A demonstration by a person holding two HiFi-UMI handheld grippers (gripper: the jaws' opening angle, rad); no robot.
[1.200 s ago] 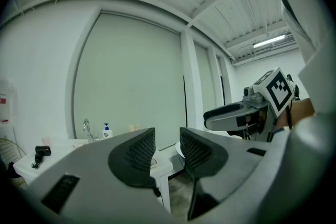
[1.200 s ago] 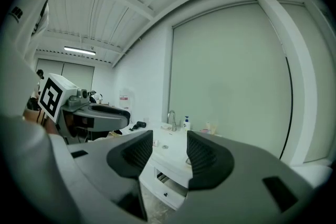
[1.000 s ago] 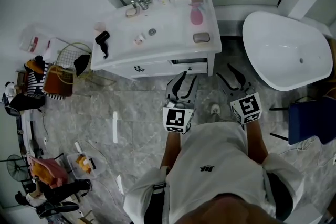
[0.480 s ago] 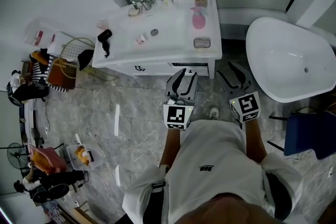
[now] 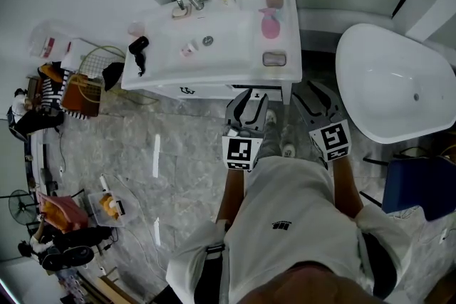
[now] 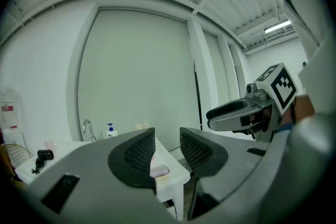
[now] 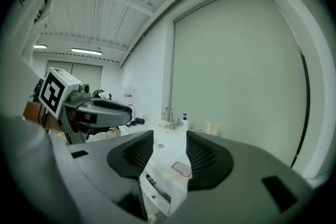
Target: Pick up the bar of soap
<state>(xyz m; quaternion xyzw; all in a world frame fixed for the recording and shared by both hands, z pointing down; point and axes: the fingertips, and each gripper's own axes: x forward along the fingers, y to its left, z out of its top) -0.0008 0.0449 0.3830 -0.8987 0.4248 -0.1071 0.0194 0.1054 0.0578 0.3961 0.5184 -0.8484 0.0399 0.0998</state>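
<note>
Left gripper (image 5: 252, 107) and right gripper (image 5: 314, 100) are held forward side by side, jaws spread, short of the soap (image 5: 274, 59).

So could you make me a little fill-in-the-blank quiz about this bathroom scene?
In the head view, the bar of soap lies on the ___ side of the vanity.
The left gripper and the right gripper both have their jaws ___, with nothing between them.
To the right of the vanity stands a large white ___.
Missing words: right; open; bathtub.
</note>
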